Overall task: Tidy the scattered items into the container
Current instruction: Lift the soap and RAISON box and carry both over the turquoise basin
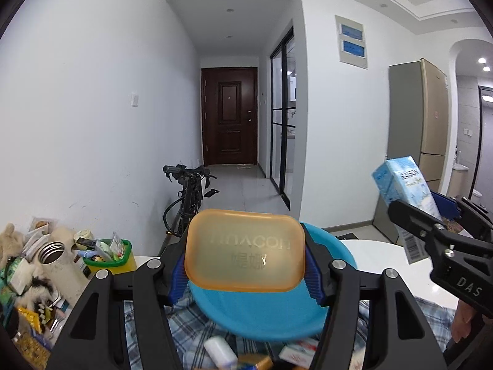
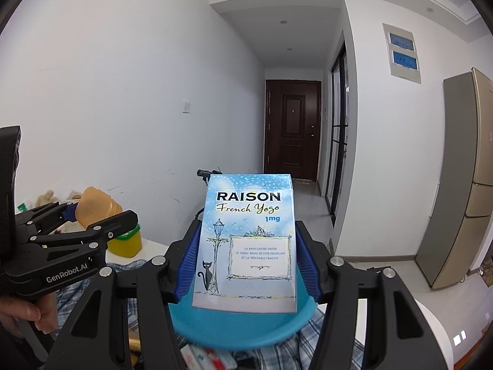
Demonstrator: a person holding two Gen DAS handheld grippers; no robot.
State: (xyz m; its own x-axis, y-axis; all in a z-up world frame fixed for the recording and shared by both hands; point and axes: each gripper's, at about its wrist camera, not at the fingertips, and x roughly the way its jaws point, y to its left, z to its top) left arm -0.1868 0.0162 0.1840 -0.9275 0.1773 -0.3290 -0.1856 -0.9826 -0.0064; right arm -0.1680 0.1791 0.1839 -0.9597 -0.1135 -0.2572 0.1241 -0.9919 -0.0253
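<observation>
Translucent orange soap box (image 1: 245,251) and upright pale-blue Raison carton (image 2: 246,246) (both lifted) above the blue bowl (image 1: 336,308).

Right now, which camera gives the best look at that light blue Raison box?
The right wrist view: the Raison box faces the lens, held upright between the right gripper jaws, its print readable. The left wrist view shows the same box only at the right edge, tilted and partly hidden by the gripper.

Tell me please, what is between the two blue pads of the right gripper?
A light blue RAISON box stands upright between the pads of the right gripper, clamped at both side edges. The right wrist view shows it, with the blue bowl below.
</observation>
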